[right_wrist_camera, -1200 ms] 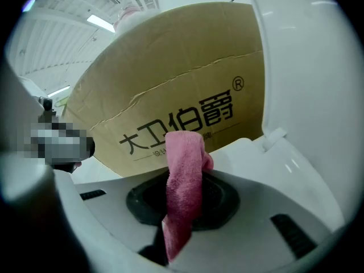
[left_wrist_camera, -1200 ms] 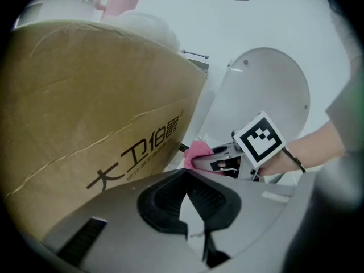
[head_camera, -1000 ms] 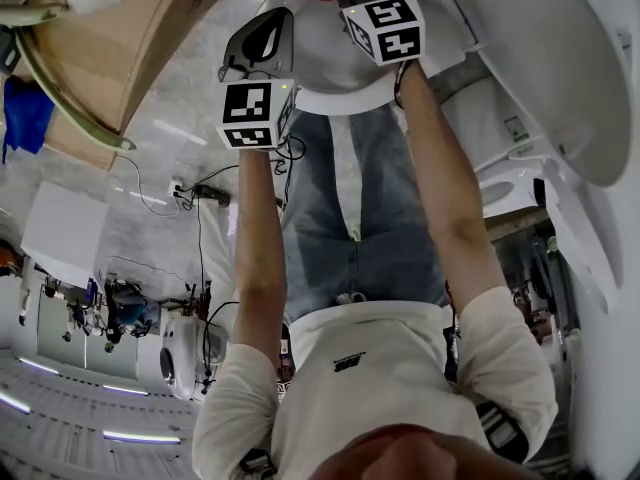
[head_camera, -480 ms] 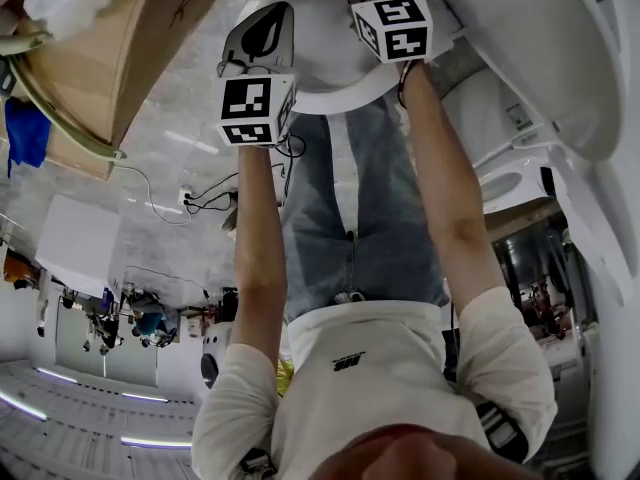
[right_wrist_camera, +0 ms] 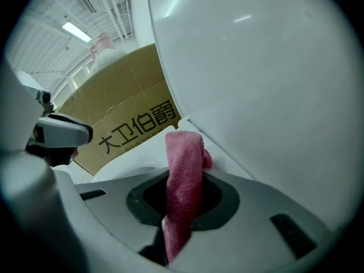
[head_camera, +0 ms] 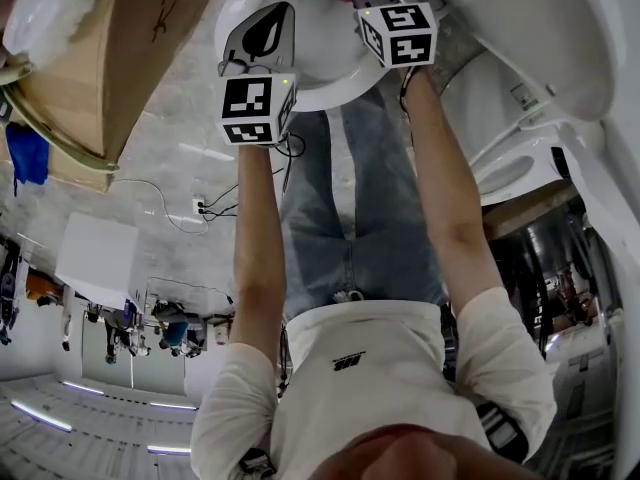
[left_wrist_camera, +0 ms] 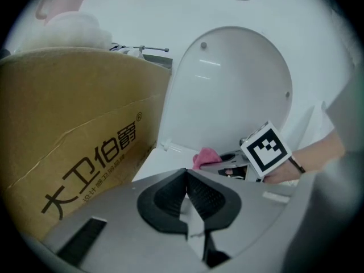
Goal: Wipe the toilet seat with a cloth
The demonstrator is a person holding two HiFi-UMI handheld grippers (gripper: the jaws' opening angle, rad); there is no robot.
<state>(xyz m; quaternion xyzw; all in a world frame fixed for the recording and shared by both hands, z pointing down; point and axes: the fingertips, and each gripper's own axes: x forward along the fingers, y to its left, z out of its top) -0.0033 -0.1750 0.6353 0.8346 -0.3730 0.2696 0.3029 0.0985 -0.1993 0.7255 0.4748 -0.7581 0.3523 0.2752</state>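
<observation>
Up at the back edge of the toilet seat (right_wrist_camera: 139,154), the right gripper (right_wrist_camera: 183,179) had its two jaws pinched on a pink cloth (right_wrist_camera: 185,147). The cloth ran as a folded strip out from between the dark pads, and its far end lay against the rear of the seat, just beside the foot of the raised toilet lid (right_wrist_camera: 256,67). The lid stood upright and filled most of the right gripper view. In the left gripper view, the left gripper (left_wrist_camera: 185,175) showed its jaws pressed together with nothing caught between them. It was held out over the front part of the seat on the side nearer a cardboard box (left_wrist_camera: 79,141), well apart from the cloth; whether it touched the seat could not be told. The box stood just beside the toilet, brown, with dark printed characters on the face turned toward the bowl, and a white bundle (left_wrist_camera: 79,27) sat on top of it. From the head view, both of the person's forearms (head_camera: 258,248) reached out toward the toilet, each ending in a gripper with its black-and-white marker cube (head_camera: 256,109). The right one sat further in toward the lid's hinge, the left one nearer the seat's front edge.
</observation>
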